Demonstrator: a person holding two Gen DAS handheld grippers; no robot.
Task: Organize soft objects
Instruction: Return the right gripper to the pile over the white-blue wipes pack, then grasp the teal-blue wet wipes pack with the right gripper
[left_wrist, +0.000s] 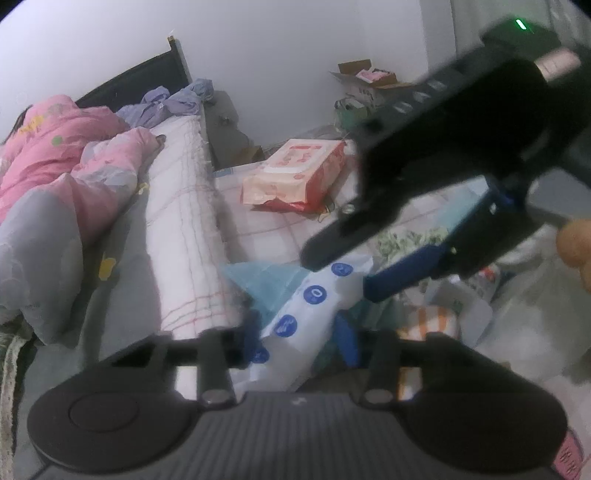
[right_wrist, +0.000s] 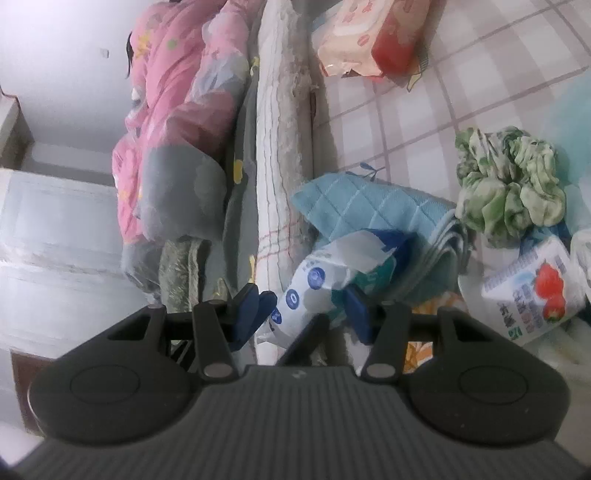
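Note:
A white soft pack with blue round marks (left_wrist: 314, 306) lies between my left gripper's (left_wrist: 301, 343) blue fingers (left_wrist: 347, 339), which close on it. The same pack (right_wrist: 314, 280) sits between my right gripper's (right_wrist: 306, 314) blue fingers (right_wrist: 356, 312); they stand wide around it. The right gripper (left_wrist: 343, 269) also shows in the left wrist view, reaching down from the upper right with its fingers apart. A folded light-blue towel (right_wrist: 365, 206) lies under the pack. A crumpled green-and-white cloth (right_wrist: 509, 184) lies to the right.
A pink-and-red wipes pack (left_wrist: 295, 173) lies farther on the checked sheet (right_wrist: 424, 122). A rolled white mattress edge (left_wrist: 184, 236) and a pink and grey quilt (left_wrist: 55, 177) lie left. A tissue pack with strawberries (right_wrist: 532, 291) is at the right. Cardboard boxes (left_wrist: 369, 81) stand by the wall.

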